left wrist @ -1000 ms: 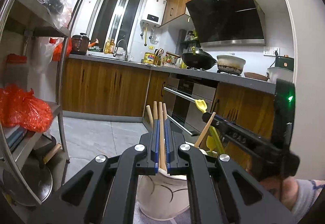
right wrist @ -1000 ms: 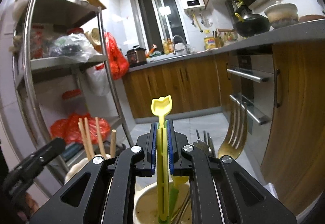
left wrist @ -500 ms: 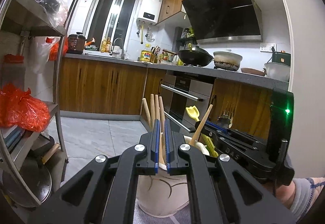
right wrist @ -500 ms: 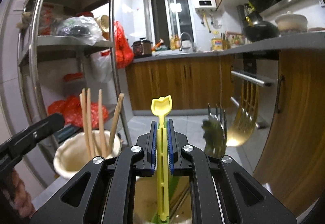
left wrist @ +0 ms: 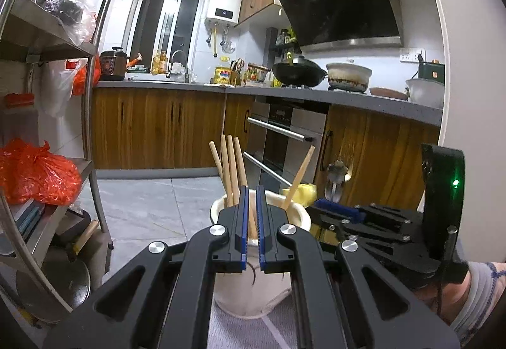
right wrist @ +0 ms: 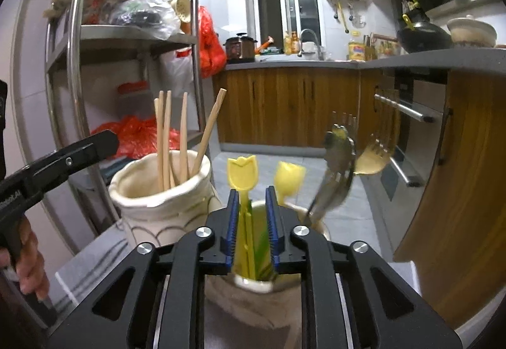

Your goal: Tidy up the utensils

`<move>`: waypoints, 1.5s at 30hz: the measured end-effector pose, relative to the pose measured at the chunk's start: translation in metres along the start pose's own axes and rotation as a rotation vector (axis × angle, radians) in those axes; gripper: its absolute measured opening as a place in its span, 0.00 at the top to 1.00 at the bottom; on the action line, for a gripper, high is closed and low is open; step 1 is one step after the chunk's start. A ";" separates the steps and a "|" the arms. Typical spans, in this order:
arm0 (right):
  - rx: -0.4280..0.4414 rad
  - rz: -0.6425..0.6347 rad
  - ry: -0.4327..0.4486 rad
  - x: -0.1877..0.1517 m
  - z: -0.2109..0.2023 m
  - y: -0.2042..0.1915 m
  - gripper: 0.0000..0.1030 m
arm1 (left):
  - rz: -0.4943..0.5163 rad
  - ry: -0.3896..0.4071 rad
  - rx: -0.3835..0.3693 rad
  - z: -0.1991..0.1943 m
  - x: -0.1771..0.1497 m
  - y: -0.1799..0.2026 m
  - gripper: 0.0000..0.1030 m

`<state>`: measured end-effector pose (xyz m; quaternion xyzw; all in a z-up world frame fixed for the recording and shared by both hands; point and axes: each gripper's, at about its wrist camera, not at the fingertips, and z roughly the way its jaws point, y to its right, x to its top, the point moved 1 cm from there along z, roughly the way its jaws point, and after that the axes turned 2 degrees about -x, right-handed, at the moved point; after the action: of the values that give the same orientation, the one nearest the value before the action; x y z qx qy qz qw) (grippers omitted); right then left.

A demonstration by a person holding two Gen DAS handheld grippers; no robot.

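A gray cloth [right wrist: 95, 257] with thin stripes covers the surface under the pots. Two cream pots stand on it, near each other. The pot with wavy lines [right wrist: 158, 206] holds wooden chopsticks [right wrist: 164, 140]. The other pot [right wrist: 253, 311] holds yellow plastic spoons [right wrist: 242, 173] and metal forks [right wrist: 338, 171]. Beyond the cloth is a gray tiled floor [left wrist: 139, 203].

We see a cream ceramic jar [right wrist: 158, 194] holding four wooden chopsticks [right wrist: 164, 140] that stand upright and lean apart. Just beside it, a second cream holder [right wrist: 253, 289] contains two yellow tulip-topped plastic utensils [right wrist: 243, 173], upright. Metal forks [right wrist: 340, 165], blurred, lean out of it to the right.
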<state>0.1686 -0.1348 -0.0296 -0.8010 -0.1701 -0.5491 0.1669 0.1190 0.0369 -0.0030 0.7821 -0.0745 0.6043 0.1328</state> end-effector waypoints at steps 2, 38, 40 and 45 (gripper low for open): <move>-0.006 0.016 0.008 -0.002 -0.013 0.004 0.79 | 0.005 -0.014 0.001 -0.005 -0.002 0.001 0.96; -0.060 -0.070 0.025 -0.051 -0.104 0.001 0.06 | 0.113 -0.162 0.076 -0.044 -0.051 0.021 0.06; -0.052 -0.066 0.033 -0.051 -0.105 0.001 0.05 | 0.108 -0.171 0.074 -0.043 -0.052 0.020 0.06; -0.042 -0.054 0.035 -0.051 -0.107 0.003 0.05 | 0.099 -0.179 0.072 -0.042 -0.054 0.019 0.06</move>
<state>0.0650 -0.1904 -0.0410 -0.7899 -0.1772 -0.5706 0.1383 0.0606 0.0290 -0.0431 0.8325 -0.1028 0.5402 0.0672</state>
